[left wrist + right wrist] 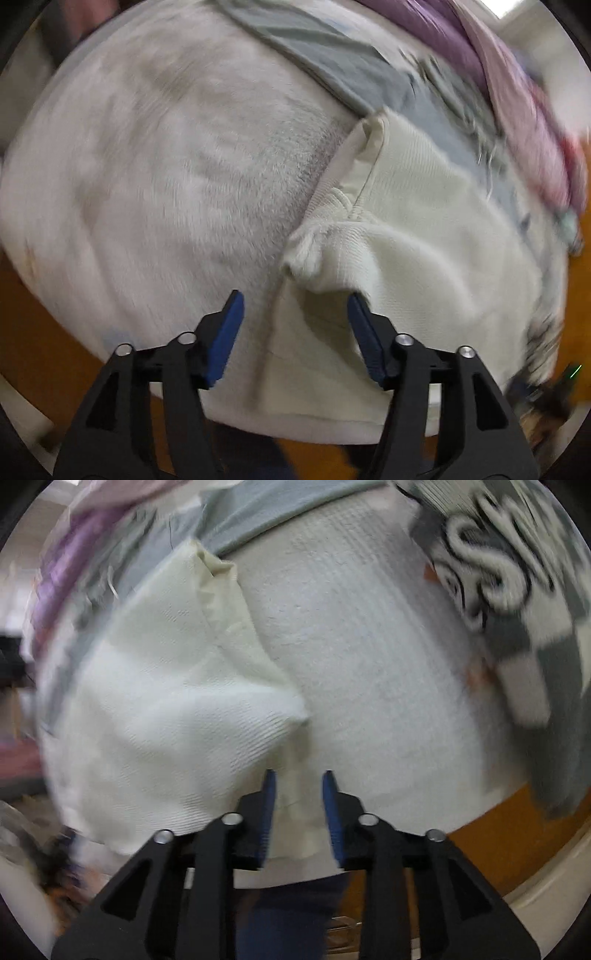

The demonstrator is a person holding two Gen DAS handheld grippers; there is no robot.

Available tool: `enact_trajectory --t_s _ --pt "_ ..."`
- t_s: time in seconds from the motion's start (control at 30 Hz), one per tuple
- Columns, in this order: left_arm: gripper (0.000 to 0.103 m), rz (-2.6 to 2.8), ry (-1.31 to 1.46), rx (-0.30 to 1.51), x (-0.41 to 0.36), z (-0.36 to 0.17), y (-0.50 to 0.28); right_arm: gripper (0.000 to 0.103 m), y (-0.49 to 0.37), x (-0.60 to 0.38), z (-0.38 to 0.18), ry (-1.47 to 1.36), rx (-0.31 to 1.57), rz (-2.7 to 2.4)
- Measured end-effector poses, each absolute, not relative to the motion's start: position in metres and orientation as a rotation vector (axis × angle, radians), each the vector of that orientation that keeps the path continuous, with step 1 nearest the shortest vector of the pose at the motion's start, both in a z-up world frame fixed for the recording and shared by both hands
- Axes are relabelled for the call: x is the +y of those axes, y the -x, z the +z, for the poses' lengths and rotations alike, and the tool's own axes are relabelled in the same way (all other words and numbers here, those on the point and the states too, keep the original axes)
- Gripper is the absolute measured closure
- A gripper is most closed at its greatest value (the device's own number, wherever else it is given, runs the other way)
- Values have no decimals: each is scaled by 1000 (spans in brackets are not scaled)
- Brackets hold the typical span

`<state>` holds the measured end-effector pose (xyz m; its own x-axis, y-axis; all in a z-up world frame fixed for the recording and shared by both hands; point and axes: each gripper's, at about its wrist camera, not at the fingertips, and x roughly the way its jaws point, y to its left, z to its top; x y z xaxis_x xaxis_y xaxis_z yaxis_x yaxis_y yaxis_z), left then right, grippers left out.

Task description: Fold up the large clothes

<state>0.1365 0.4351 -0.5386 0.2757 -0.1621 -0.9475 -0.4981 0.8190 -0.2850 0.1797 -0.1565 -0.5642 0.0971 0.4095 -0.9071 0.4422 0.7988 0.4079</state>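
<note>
A cream knitted garment lies on a white fleecy cloth; its ribbed edge and a bunched corner point towards my left gripper. That gripper is open and empty, its blue pads wide apart just above the garment's near edge. In the right wrist view the same cream garment lies left of centre on the white cloth. My right gripper is open with a narrower gap, hovering over the garment's lower right edge. Both views are motion-blurred.
Grey cloth and purple and pink garments are piled at the far side. A grey and white checked garment with lettering lies at the right. The orange-brown table surface shows at the near edge.
</note>
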Motion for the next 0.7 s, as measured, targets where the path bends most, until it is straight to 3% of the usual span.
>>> enact_trajectory --t_s 0.07,0.23,0.33,0.4,0.43,0.47,0.5,0.57,0.7 --pt "38 260 729 1262 430 -539 -125 54 -177 -159 -564 -835 1483 -14" --pt "35 284 928 1207 404 -556 -131 53 -187 -159 -595 -1079 1461 -30" --pt "35 335 981 1257 393 -578 -139 53 -196 -153 -605 -1082 1466 -73" --pt "36 361 986 1286 389 -588 -143 59 -202 -145 -608 -1065 1447 -61" --pt "36 363 980 1299 389 -591 -146 81 -204 -141 -607 -1027 1458 -73" --pt "43 348 976 1298 389 -592 -148 96 -206 -137 -608 -1000 1468 -77" --pt "65 339 954 1303 390 -592 -151 98 -205 -136 -607 -982 1471 -85" --pt "90 317 865 1329 389 -588 -157 99 -204 -129 -599 -916 1459 -99" --pt "95 245 802 1324 397 -566 -146 99 -189 -118 -576 -784 1412 -78"
